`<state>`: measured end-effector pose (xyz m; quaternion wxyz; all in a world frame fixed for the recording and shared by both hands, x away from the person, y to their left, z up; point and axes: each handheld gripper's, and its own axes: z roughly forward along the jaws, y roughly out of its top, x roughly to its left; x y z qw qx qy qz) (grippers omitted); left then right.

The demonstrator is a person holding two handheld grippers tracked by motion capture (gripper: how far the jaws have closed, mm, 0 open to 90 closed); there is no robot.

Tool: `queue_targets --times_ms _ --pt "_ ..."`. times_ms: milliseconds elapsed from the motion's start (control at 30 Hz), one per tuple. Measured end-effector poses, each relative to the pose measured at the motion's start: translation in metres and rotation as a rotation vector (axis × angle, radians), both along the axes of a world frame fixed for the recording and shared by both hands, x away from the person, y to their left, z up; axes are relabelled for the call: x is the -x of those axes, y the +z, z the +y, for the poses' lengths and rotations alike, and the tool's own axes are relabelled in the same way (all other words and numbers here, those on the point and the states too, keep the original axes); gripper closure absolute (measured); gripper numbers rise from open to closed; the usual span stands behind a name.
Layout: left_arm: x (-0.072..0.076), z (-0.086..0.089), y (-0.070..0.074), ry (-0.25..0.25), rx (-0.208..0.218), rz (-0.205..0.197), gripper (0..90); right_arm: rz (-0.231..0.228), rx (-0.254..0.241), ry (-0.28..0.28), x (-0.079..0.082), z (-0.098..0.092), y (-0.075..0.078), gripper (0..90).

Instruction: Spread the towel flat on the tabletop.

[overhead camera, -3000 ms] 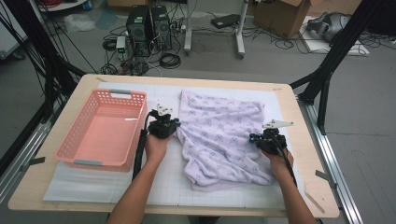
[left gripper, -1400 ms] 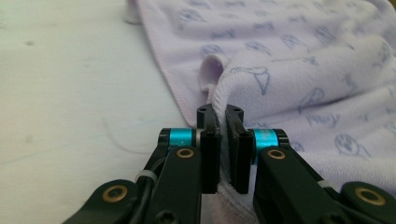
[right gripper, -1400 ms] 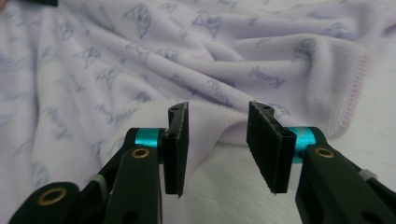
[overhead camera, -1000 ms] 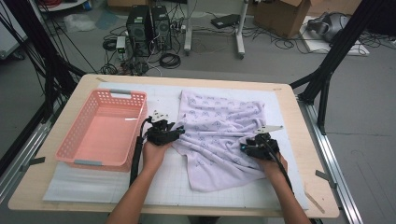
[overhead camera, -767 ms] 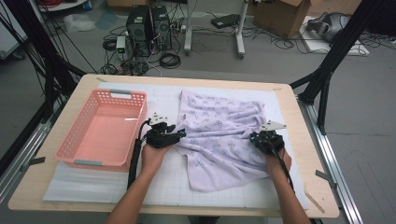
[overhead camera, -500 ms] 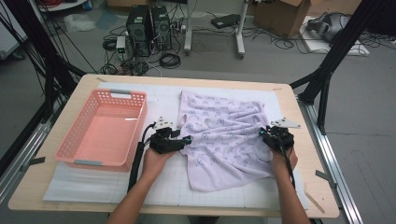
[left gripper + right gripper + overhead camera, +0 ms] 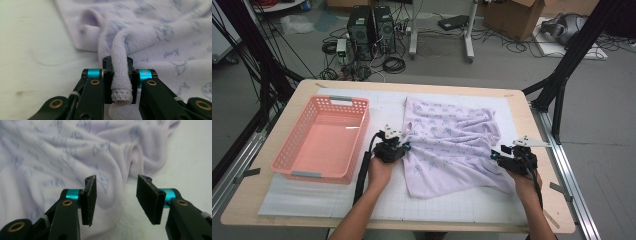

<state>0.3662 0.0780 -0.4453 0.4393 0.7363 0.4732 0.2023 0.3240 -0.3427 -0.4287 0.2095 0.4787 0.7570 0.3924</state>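
A pale lilac printed towel [image 7: 447,145] lies rumpled on the white mat in the middle of the table. My left gripper [image 7: 403,148] is at the towel's left edge. Its jaws have just been closing, and in the left gripper view [image 7: 121,75] they pinch a rolled hem of the towel [image 7: 155,37]. My right gripper [image 7: 498,156] is at the towel's right edge. Its jaws have just been opening and now stand apart [image 7: 116,197]. The towel [image 7: 50,157] lies folded beyond and beneath them, and no pad touches it.
An empty pink plastic basket [image 7: 292,145] stands on the left of the table, close to my left hand. The wooden table edge [image 7: 542,150] runs just right of my right gripper. Black frame legs, computers and cables are on the floor beyond.
The right gripper has moved right to the towel's right edge and its jaws have parted. The left gripper has stayed at the left edge and shut on the hem.
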Motion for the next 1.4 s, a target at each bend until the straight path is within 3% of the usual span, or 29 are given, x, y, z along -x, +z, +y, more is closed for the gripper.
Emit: queue_targets --times_ms 133,200,267,300,367,433,500,633,733,800,933,1067,1267,1400 --pt "-0.005 0.007 -0.002 -0.006 0.013 0.026 78.5 0.066 0.014 0.064 -0.008 0.017 -0.012 47.0" --pt "-0.004 0.006 -0.002 -0.013 0.026 0.039 66.9 0.08 0.062 0.095 -0.013 0.028 -0.016 54.3" --pt "-0.002 0.007 0.0 -0.021 0.049 0.04 58.1 0.043 0.133 0.086 -0.015 0.031 -0.014 83.1" --pt "-0.001 0.007 0.0 -0.026 0.052 0.045 53.6 0.036 0.14 0.079 -0.019 0.029 -0.014 84.9" --pt "0.002 0.006 0.002 -0.051 0.065 0.049 49.2 -0.009 0.173 -0.006 -0.024 0.024 -0.011 85.8" --pt "0.006 0.005 0.004 -0.074 0.056 0.041 47.7 -0.052 0.184 -0.079 -0.029 0.019 -0.009 85.7" --pt "0.01 0.004 0.006 -0.088 0.078 0.018 47.5 -0.062 0.193 -0.129 -0.033 0.017 -0.011 83.8" --pt "0.019 0.006 0.008 -0.12 0.08 0.006 46.6 -0.055 0.145 -0.153 -0.032 0.013 -0.01 68.6" --pt "0.027 0.009 0.008 -0.141 0.066 0.002 45.1 -0.102 0.084 -0.158 -0.02 0.008 0.001 63.6" --pt "0.034 0.012 0.008 -0.149 0.069 -0.003 44.7 -0.123 0.039 -0.147 -0.009 0.003 0.009 62.2" --pt "0.043 0.016 0.006 -0.177 0.04 0.024 43.8 -0.136 0.029 -0.095 0.012 -0.004 0.013 60.9" --pt "0.055 0.023 0.005 -0.181 0.037 0.023 43.8 -0.103 0.057 -0.058 0.029 -0.007 0.006 59.9" --pt "0.065 0.03 0.006 -0.176 0.056 0.028 43.7 -0.06 0.06 -0.012 0.045 -0.005 0.0 57.2" --pt "0.073 0.034 0.003 -0.167 0.089 0.045 44.1 -0.027 0.077 0.003 0.052 -0.005 -0.006 56.5"
